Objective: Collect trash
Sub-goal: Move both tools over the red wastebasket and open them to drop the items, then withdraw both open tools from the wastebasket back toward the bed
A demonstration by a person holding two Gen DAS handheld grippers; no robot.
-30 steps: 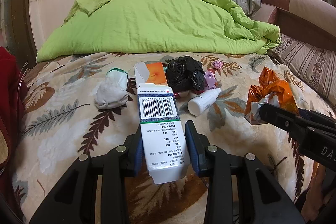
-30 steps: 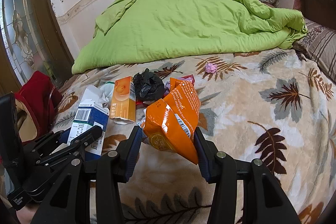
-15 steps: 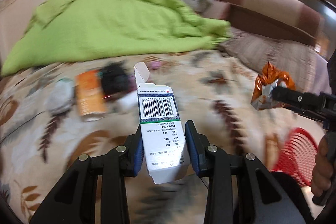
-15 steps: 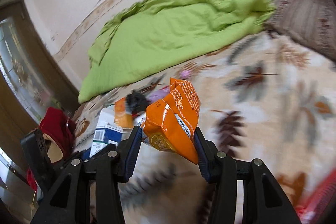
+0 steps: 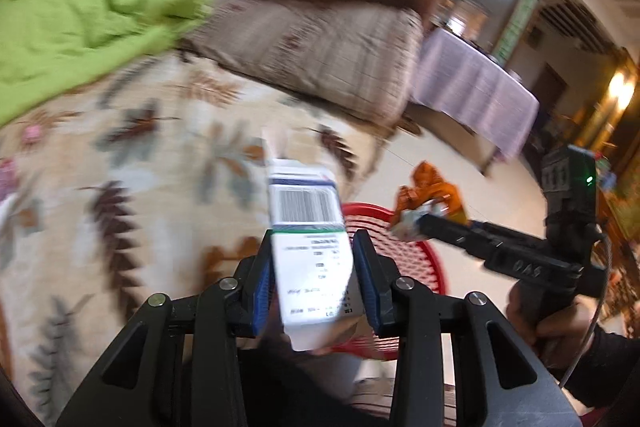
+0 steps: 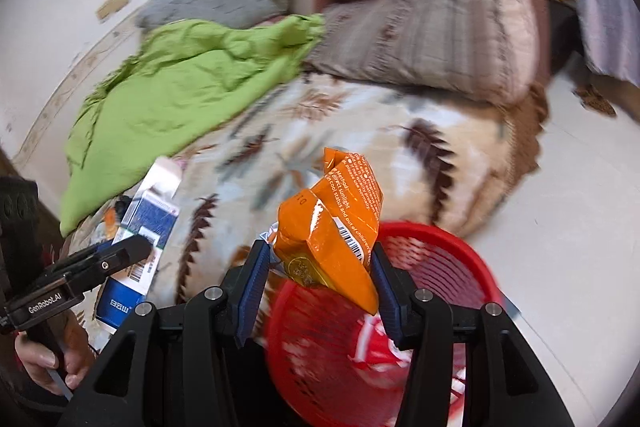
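My left gripper [image 5: 314,279] is shut on a white and blue carton [image 5: 310,243] with a barcode, held above the bed's edge. The carton also shows in the right wrist view [image 6: 138,243]. My right gripper [image 6: 316,287] is shut on a crumpled orange snack bag [image 6: 332,223], held over a red mesh basket [image 6: 452,267] on the floor. In the left wrist view the basket [image 5: 380,231] lies behind the carton, and the right gripper [image 5: 416,223] holds the orange bag [image 5: 428,191] above it.
The bed has a leaf-patterned blanket [image 5: 132,163], a green quilt [image 6: 180,87] and a striped pillow [image 6: 432,23]. More trash lies on the bed at the far left [image 6: 108,219]. A pale tiled floor [image 6: 580,207] and a cloth-covered table [image 5: 468,87] lie to the right.
Both grippers have swung right, away from the trash pile on the bed to the bed's edge, still holding the carton and the orange bag. The red basket has come into view.
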